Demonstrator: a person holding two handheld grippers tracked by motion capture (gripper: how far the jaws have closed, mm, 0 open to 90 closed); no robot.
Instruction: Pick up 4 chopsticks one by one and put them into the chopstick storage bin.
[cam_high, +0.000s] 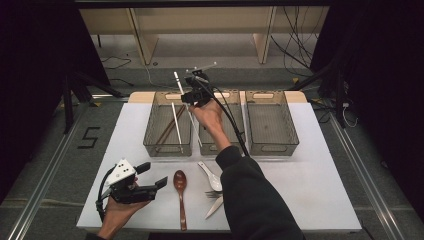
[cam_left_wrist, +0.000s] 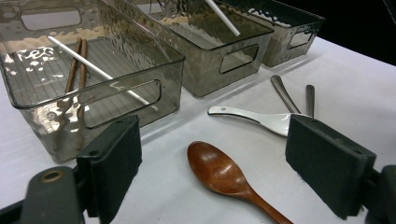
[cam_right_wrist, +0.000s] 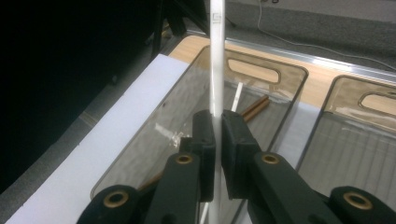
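Right gripper (cam_right_wrist: 216, 135) pinches a slim white chopstick (cam_right_wrist: 216, 70) above the ribbed smoky bin (cam_right_wrist: 140, 154); left gripper (cam_left_wrist: 215, 163) gapes before a glossy wooden spoon (cam_left_wrist: 219, 170)

Three bins (cam_high: 270, 148) stood side by side along the far part of the table (cam_high: 320, 190). Chopsticks (cam_left_wrist: 74, 70) lay in the left bin. Before the bins lay a spoon (cam_high: 180, 189), then a second spoon (cam_high: 211, 176) and a fork (cam_high: 213, 194) to its right.

White chopstick (cam_right_wrist: 216, 70) pinched upright above left bin (cam_right_wrist: 187, 100).
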